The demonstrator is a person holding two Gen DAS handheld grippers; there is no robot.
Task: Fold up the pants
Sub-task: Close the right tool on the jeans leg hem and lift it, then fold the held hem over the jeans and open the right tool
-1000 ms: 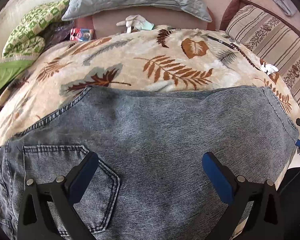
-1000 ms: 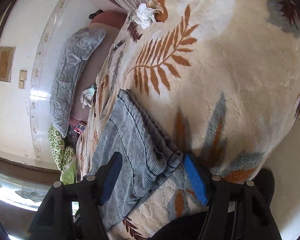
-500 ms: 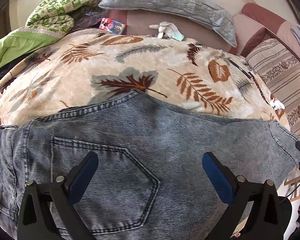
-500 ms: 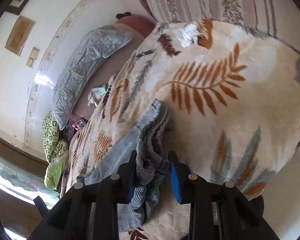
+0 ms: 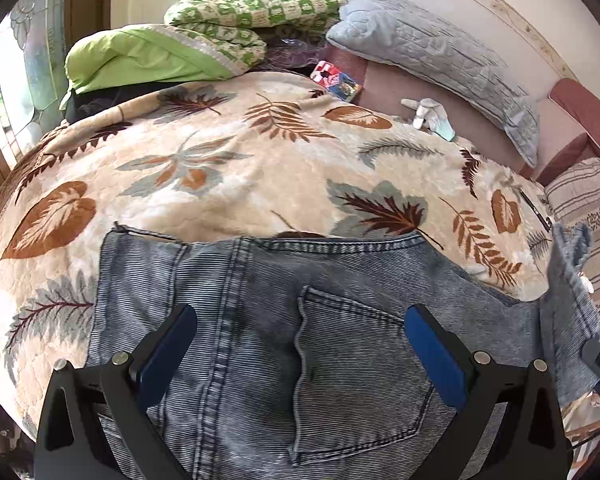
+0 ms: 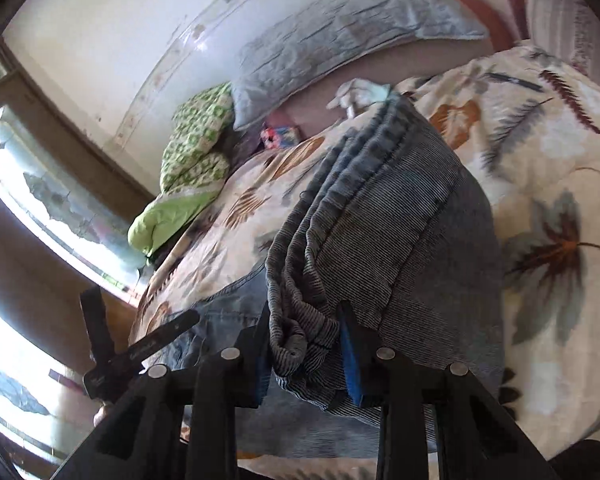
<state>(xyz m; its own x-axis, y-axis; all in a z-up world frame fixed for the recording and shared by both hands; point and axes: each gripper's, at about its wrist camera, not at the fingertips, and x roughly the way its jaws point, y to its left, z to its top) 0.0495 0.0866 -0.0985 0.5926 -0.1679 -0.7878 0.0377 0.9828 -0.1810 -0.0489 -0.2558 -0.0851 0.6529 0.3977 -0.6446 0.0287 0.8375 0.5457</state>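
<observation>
- Left wrist view: the black, blue-padded left gripper point(image 5: 300, 354) hovers spread over faded blue denim pants point(image 5: 284, 320) lying on a leaf-patterned plush blanket point(image 5: 220, 168).
- Right wrist view: the right gripper point(image 6: 304, 354) pinches the bunched leg ends; the thick stack could slip free mid-fold.

Bright window point(image 6: 40, 208) daylight, fisheye warping, slight blur
</observation>
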